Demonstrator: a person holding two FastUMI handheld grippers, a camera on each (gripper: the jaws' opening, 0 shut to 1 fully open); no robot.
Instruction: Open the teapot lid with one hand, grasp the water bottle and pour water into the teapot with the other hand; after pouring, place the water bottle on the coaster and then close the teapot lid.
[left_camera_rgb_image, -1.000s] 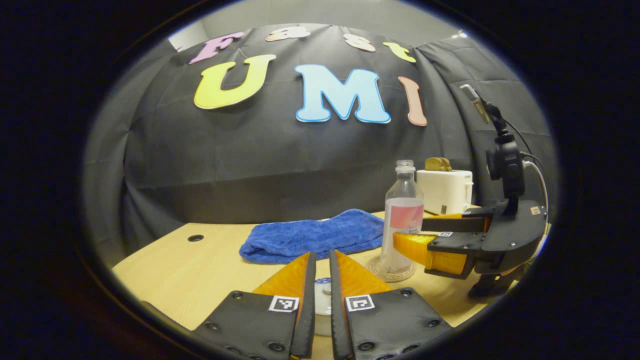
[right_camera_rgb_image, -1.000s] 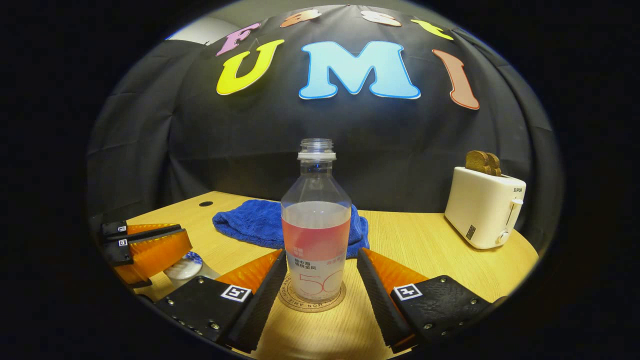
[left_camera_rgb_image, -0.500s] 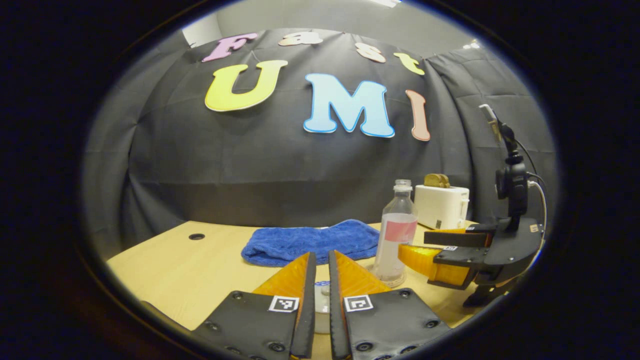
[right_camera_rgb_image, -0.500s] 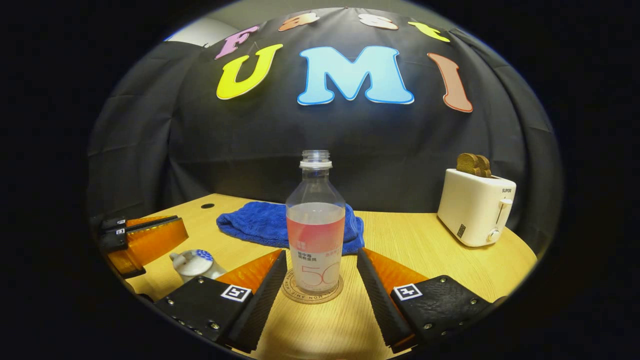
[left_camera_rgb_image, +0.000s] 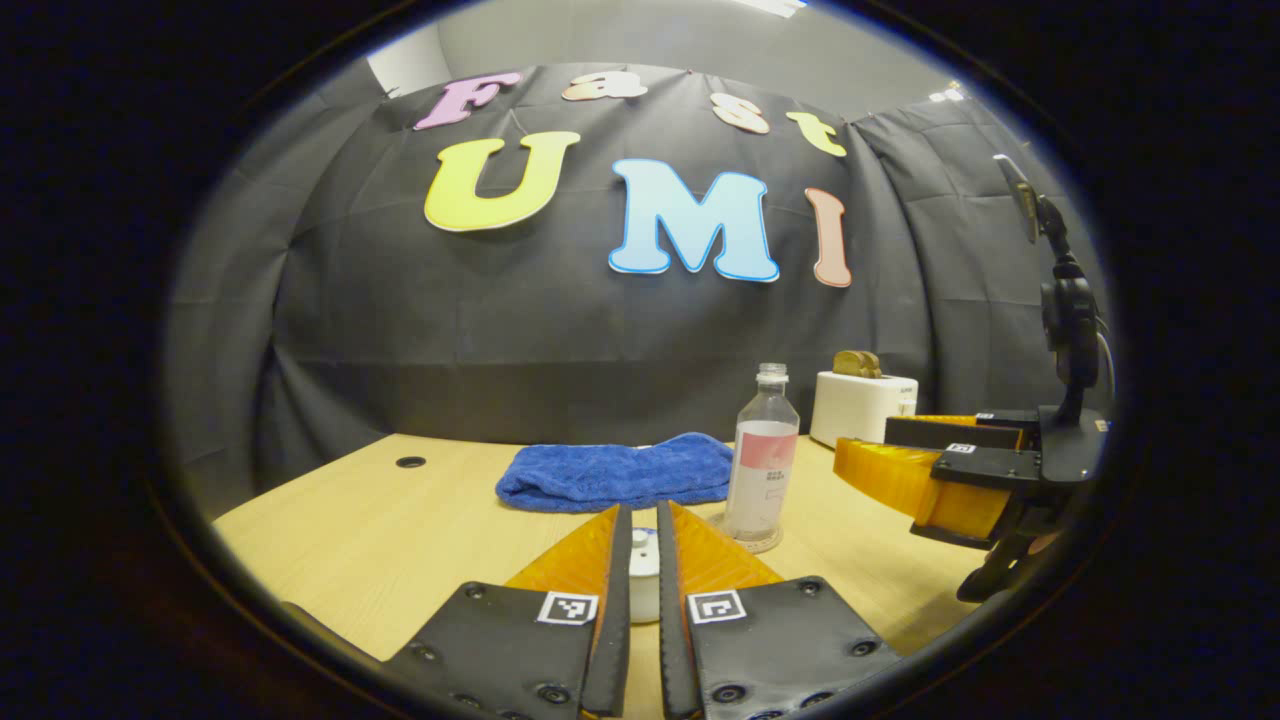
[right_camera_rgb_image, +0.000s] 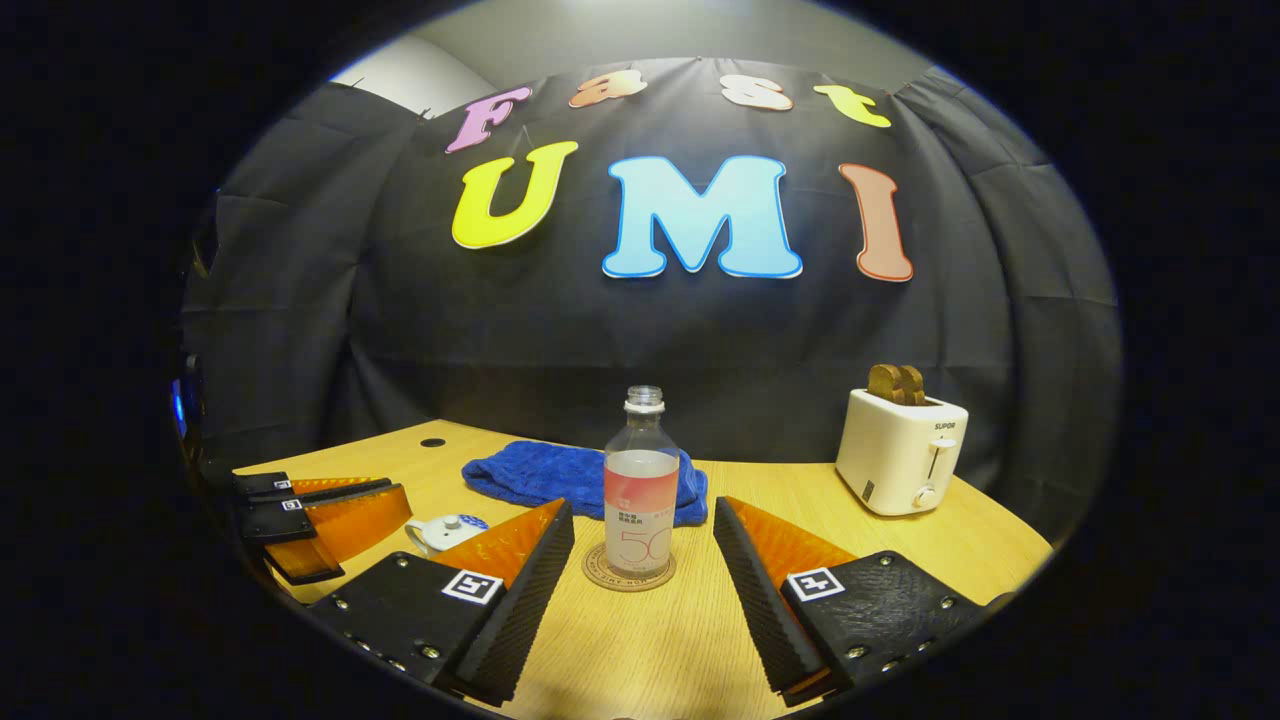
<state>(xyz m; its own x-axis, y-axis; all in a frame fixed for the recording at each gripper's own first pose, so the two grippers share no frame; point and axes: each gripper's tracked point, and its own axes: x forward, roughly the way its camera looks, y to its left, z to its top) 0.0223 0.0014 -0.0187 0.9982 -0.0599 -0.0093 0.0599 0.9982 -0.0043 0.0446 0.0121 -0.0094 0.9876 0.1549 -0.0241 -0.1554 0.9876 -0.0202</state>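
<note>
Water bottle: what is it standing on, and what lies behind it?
The water bottle stands upright on a round coaster on the table. Behind it lies a blue towel, whose middle part the bottle covers. The coaster's centre is hidden under the bottle.

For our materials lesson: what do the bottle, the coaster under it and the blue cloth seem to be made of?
Water bottle: clear, glossy plastic, probably; the liquid shows through.
Coaster: round, matte, tan, with printed lettering at the rim; perhaps cork or card, hard to tell.
Blue cloth: soft terry or microfibre; fuzzy nap, rumpled folds.
</note>
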